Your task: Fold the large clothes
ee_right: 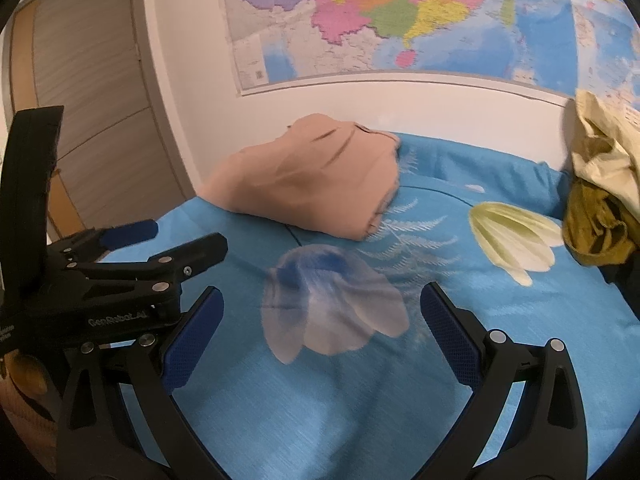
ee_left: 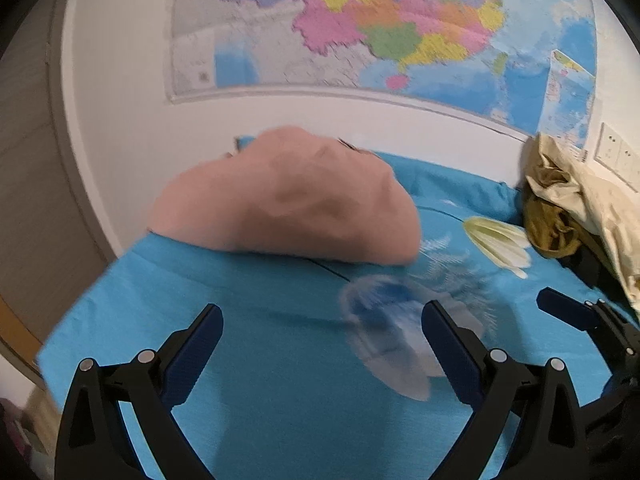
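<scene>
Behind the bed [ee_right: 360, 400], a coloured wall map [ee_right: 400, 16] hangs on the white wall, and the blue flower-print sheet covers the whole mattress. On that sheet, close under the map, lies the pink garment [ee_right: 312, 184], already bundled into a soft folded mound. Right of it, a cream and mustard pile of clothes [ee_right: 600, 184] waits against the wall. Both the left tool [ee_left: 322, 336] and the right tool [ee_right: 320, 320] hover over the sheet near the pink garment, jaws spread apart and holding nothing. The cloth looks light, limp and prone to slumping, so an edge or corner seam seems the best hold.
</scene>
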Motion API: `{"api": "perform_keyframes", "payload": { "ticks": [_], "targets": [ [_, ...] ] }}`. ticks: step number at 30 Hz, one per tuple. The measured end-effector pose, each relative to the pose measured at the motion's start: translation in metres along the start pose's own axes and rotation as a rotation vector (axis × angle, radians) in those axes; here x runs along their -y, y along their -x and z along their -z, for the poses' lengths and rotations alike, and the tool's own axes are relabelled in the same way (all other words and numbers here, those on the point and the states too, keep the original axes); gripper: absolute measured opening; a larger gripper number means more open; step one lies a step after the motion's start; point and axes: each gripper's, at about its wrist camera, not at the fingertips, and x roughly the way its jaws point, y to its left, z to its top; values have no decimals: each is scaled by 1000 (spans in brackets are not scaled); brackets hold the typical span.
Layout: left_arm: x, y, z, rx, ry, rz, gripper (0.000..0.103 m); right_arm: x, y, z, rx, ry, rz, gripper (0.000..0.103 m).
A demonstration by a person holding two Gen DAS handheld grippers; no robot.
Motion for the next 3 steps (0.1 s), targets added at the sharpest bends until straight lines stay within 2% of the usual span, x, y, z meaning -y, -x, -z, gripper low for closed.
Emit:
{"api": "perform_keyframes", "payload": {
  "ticks": [3],
  "targets": [
    [13,-3,2,-4,-8,32,96,12,8,5,0,-26,20,97]
  ]
}}
